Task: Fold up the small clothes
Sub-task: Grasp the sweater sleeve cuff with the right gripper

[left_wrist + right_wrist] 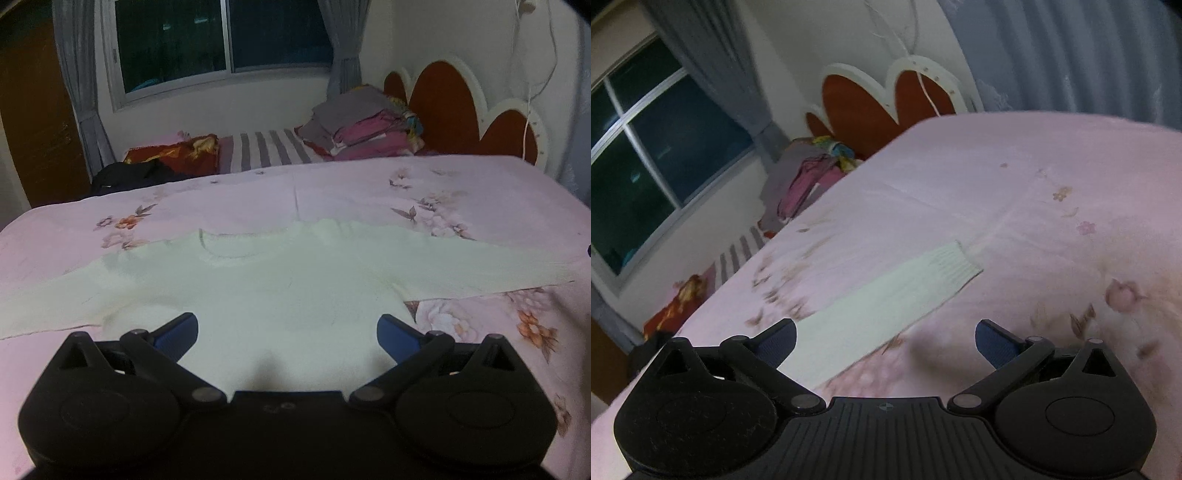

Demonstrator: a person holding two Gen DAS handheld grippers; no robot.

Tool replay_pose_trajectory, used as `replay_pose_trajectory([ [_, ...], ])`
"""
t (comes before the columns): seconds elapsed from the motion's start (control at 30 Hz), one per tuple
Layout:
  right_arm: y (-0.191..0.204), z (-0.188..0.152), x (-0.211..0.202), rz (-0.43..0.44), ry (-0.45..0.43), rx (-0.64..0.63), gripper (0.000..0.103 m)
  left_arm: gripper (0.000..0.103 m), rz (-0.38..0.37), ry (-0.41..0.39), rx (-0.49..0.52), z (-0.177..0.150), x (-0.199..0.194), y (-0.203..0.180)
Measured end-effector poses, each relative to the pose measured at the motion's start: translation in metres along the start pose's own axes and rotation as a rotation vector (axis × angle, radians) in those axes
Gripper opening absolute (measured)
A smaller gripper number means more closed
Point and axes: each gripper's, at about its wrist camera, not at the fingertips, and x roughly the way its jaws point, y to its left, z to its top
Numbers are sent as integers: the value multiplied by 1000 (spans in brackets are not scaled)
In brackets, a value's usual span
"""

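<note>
A small pale cream sweater [280,280] lies flat on the pink floral bedsheet [369,188], neckline away from me and both sleeves spread out to the sides. My left gripper [287,334] hangs open over the lower middle of its body, blue pads wide apart and holding nothing. In the right wrist view only one sleeve [886,310] shows, its ribbed cuff pointing up and right. My right gripper [885,341] is open above that sleeve's near part, nothing between its fingers.
A stack of folded clothes [364,123] sits at the far side by the red scalloped headboard [447,107]. A striped cloth [264,151], a red-orange cloth [173,157] and a dark garment [136,177] lie beyond the sheet. Window and curtains stand behind.
</note>
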Motion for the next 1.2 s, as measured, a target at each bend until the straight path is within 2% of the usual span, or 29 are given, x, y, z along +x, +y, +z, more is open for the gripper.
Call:
replay_pose_trajectory([
  [0.03,-7,5,10,-9,2,3,102,103,3,8,4,3,6,-4],
  [0.1,-19,11,28,-4,12,24,77,103,17,30,14,6,19,-13],
  [0.13,-24,12,39,-8,31,40,57,103,21,38,18,7,24,-17],
  [0.43,-68,16,89,-34,95,135,56,103,59,90,30,12,56,-32],
  [0.53,-75,18,94,-23,103,160,37,103,72,91,15,17,60,-29],
  [0.8,-80,24,97,-24,103,218,34,103,81,83,-12,23,57,-13],
  [0.83,-81,24,95,-26,99,219,28,103,83,85,-12,23,57,-10],
  [0.87,-81,24,96,-39,97,214,17,103,85,86,-13,22,56,-6],
  [0.93,-84,25,98,-70,97,210,3,103,87,88,-21,20,54,5],
  [1.07,-68,28,88,-103,97,123,2,103,67,104,-39,12,54,30],
  [1.2,-23,22,58,-82,52,-17,2,103,20,117,-79,3,61,63],
])
